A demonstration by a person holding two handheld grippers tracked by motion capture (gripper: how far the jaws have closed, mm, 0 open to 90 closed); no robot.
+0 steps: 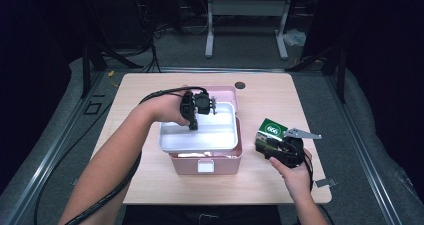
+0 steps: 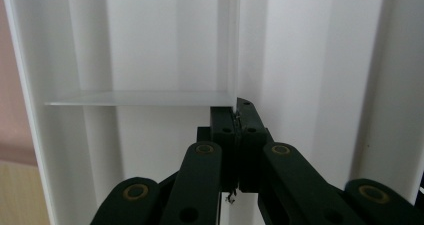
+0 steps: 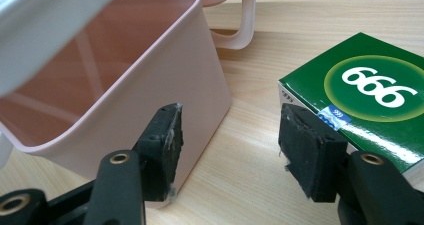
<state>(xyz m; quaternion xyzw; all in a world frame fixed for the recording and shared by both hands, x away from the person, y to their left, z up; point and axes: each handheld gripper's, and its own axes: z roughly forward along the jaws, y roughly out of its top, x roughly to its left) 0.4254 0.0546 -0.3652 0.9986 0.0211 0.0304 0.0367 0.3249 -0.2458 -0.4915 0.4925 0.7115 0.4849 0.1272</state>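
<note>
A white insert tray (image 1: 200,146) sits tilted over the top of an open pink box (image 1: 225,164) at the table's middle. My left gripper (image 1: 193,126) reaches down into the tray from its left side. In the left gripper view its jaws (image 2: 239,107) are shut on a thin upright divider (image 2: 235,45) of the white tray (image 2: 160,50). A green carton marked 666 (image 1: 272,129) lies on the table right of the box. My right gripper (image 1: 261,141) rests low beside it, open. Bare table shows between its pads (image 3: 230,130), with the pink box (image 3: 150,75) left and the green carton (image 3: 365,100) right.
The box's pink lid (image 1: 225,91) lies open behind it, its handle (image 3: 240,20) resting on the wood. A dark round hole (image 1: 240,85) marks the table's back edge. A white metal stand (image 1: 247,15) is on the floor beyond.
</note>
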